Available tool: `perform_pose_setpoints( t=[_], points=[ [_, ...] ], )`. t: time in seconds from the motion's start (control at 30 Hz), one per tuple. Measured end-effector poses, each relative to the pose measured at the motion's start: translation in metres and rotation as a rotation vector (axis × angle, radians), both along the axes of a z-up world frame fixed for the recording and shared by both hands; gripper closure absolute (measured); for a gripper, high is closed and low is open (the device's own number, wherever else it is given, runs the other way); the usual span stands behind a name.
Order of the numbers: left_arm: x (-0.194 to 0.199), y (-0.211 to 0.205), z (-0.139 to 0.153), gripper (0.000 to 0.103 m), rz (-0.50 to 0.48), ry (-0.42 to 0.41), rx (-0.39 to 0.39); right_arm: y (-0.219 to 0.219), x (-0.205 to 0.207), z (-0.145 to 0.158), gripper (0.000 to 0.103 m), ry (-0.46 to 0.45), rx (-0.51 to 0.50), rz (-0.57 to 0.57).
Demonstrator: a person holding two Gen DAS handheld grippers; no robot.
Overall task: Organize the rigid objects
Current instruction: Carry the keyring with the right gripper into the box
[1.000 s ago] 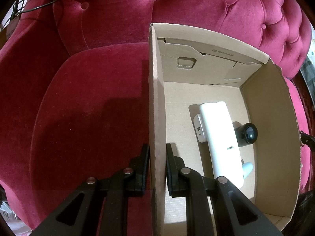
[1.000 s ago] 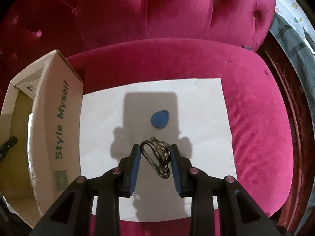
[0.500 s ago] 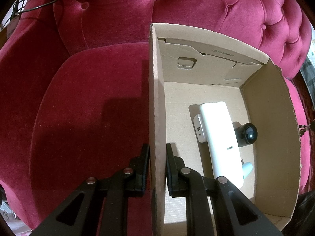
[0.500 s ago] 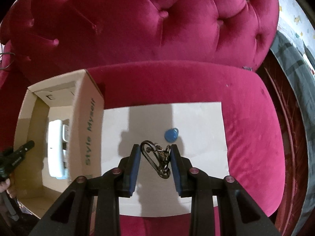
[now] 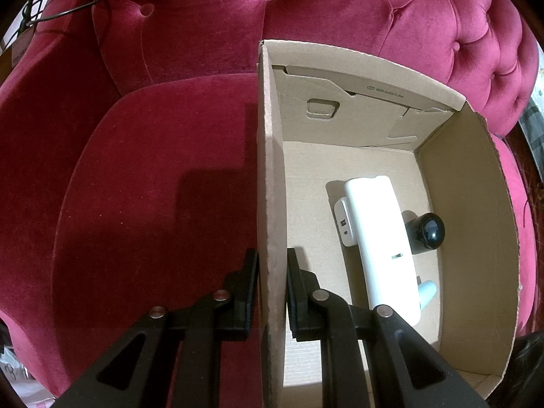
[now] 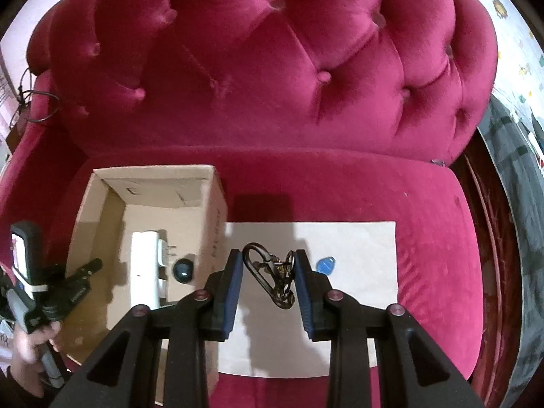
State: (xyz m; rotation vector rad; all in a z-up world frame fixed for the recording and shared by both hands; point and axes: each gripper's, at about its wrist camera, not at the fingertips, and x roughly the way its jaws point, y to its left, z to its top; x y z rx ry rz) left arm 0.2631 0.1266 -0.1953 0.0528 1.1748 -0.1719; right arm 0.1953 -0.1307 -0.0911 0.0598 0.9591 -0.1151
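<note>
The right tool (image 6: 268, 284), clenching the carabiner keys (image 6: 270, 277), has risen; only its view shows the blue tag (image 6: 325, 265).

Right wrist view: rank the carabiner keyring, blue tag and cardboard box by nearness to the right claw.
1. Carabiner keyring, clamped inside the right claw.
2. Blue tag, just right of it on the white paper.
3. Cardboard box, off to the left.

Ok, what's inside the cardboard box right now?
Inside the cardboard box: a long white device lying over a white charger, a black round object and a pale blue item, partly hidden.
</note>
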Motion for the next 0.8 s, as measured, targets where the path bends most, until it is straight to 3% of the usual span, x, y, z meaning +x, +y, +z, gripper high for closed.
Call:
perform_pose_setpoints(
  t=[0.43, 0.8],
  points=[
    [0.000, -0.001, -0.001, 0.087, -0.002, -0.001, 0.002, 0.059, 0.006, 0.035, 0.072, -0.050, 0.019, 0.133],
    [0.000, -0.001, -0.001, 0.087, -0.002, 0.000, 0.000, 0.101, 0.011, 0.023, 0.072, -0.030, 0.032, 0.221]
  ],
)
